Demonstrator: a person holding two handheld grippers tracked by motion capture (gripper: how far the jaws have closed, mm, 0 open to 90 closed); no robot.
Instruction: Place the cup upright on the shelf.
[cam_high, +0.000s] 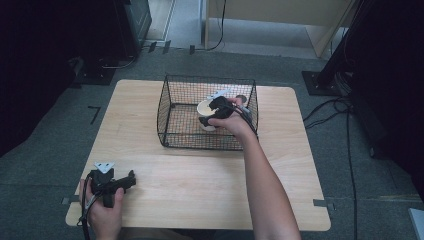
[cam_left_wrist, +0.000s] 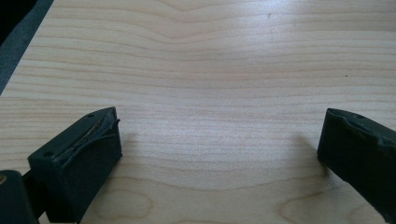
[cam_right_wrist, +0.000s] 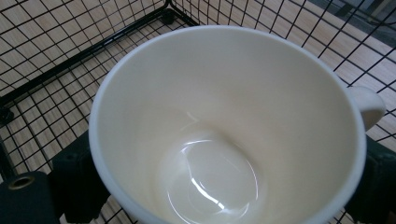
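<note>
Sitting inside one black wire basket (cam_high: 172, 107) at table (cam_high: 200, 185) centre-far: one cream mug (cam_high: 205, 111), mostly hidden in the high view behind the right hand (cam_high: 232, 122) and right gripper (cam_high: 212, 112). Being gripped by the right gripper (cam_right_wrist: 224, 186), jaws pressing on both outer sides of the mug (cam_right_wrist: 224, 121) (only dark jaw blocks peeking out past the rim at lower left and lower right in the right gripper view). Showing one handle at the right edge, partly cut off; mug base and outer wall not visible, so cannot tell whether resting on the basket floor or lifted. Looking empty inside, glossy bottom. Basket mesh (cam_right_wrist: 56, 51) crossing behind it.

Resting at the near-left table corner: left gripper (cam_high: 120, 184), held in the left hand (cam_high: 102, 212), hand partly cut off by the bottom edge. Jaws spread wide apart in the left gripper view (cam_left_wrist: 219, 144), holding nothing, just bare wood (cam_left_wrist: 210, 70) between them (right jaw cropped at the frame edge).

Counting: two grippers, one mug, one basket, one table.
</note>
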